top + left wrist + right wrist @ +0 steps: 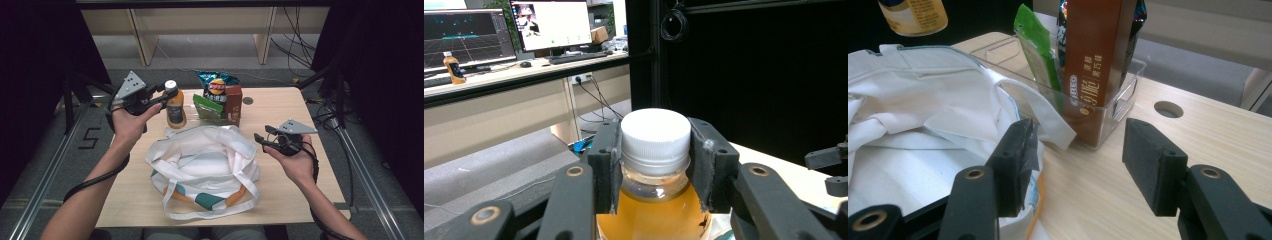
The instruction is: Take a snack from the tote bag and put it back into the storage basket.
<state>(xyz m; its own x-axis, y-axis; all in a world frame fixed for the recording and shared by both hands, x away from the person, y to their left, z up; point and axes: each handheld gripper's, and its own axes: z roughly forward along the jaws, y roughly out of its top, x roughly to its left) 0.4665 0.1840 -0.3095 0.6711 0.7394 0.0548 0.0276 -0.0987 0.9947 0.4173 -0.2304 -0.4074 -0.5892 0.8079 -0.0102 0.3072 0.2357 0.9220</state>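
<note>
A bottle [175, 109] of orange drink with a white cap [655, 131] hangs upright over the table's far left part, by the clear tray. My left gripper [169, 96] is shut on the bottle [651, 210], with a pad on either side of its neck and cap. In the right gripper view the bottle's base [913, 15] shows clear of the table. A white tote bag [205, 167] lies open-mouthed in the middle. My right gripper [261, 140] stands open at the bag's right edge, and bare table shows between its pads [1020, 155].
A clear tray [1120, 102] at the back holds a brown box [233, 102], a green packet [207, 106] and a chips bag [217, 85]. A round hole [248, 100] sits in the tabletop [290, 190] right of the tray. Dark frames and cables flank the table.
</note>
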